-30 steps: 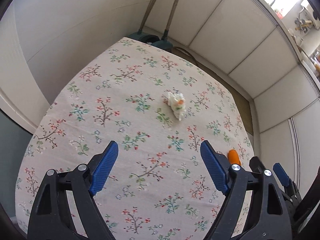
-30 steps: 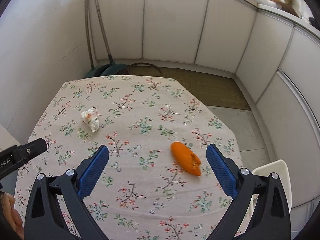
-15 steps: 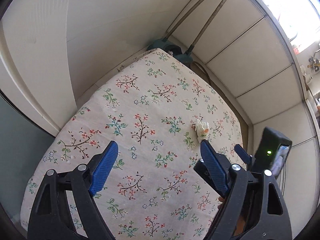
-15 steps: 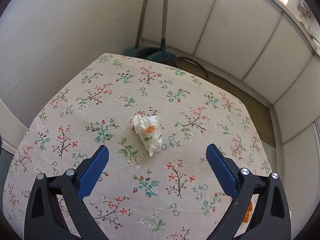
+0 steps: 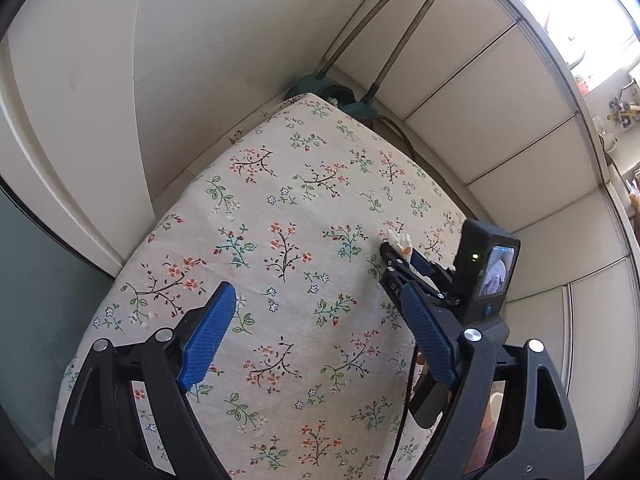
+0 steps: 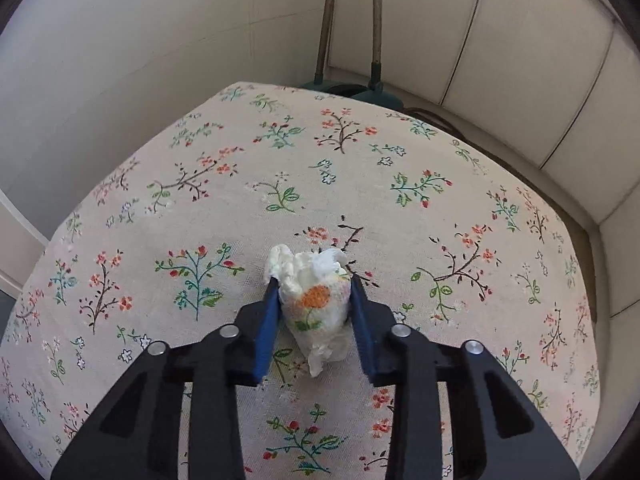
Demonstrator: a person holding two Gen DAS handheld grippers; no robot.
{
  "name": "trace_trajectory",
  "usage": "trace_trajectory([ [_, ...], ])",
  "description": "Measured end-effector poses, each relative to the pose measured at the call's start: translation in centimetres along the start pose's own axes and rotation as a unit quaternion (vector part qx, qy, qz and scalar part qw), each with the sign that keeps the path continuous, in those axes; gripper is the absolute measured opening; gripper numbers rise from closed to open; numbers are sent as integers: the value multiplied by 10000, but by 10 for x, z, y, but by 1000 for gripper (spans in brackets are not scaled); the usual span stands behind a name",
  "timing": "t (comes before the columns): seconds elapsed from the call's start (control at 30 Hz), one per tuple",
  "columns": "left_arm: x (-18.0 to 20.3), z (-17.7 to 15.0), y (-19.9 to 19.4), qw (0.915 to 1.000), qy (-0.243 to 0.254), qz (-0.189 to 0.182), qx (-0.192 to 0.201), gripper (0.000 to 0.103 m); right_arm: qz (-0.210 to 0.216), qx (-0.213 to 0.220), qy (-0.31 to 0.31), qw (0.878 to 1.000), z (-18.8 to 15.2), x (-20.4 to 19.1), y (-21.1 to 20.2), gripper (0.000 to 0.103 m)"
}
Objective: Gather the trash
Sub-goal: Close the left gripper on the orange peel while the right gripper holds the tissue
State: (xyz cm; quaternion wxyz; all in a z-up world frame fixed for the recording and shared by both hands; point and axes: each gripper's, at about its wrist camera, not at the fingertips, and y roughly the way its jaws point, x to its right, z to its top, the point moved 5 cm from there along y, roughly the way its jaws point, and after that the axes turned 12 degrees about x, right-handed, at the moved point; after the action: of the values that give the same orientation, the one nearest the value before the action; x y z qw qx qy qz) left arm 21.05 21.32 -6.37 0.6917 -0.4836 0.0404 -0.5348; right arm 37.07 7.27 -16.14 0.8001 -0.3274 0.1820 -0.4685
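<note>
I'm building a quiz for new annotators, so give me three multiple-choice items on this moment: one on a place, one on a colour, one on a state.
1. Where is the crumpled white paper napkin with an orange flower print?
A. on the floor
B. between the right gripper's blue pads, on the floral tablecloth
C. in a bin

2. What colour are the gripper pads?
A. blue
B. red
C. yellow

3. How does the left gripper stand?
A. shut on the napkin
B. shut on nothing
C. open, with nothing between its jaws

Answers: 1 B, both pads press the napkin's sides, the jaws having just closed; 2 A, both views show blue; 3 C, only tablecloth shows between its wide-set pads.
</note>
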Motion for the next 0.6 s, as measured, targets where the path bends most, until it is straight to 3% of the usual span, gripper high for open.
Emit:
trace_trajectory([
  [0.27, 11, -10, 4, 9998, 129, -93, -100, 81, -103, 269, 491, 9984, -15, 28, -40, 31],
  [0.6, 43, -36, 6, 9980, 430, -321, -326, 81, -736, 1039, 952, 9873, -28, 88, -174, 31],
])
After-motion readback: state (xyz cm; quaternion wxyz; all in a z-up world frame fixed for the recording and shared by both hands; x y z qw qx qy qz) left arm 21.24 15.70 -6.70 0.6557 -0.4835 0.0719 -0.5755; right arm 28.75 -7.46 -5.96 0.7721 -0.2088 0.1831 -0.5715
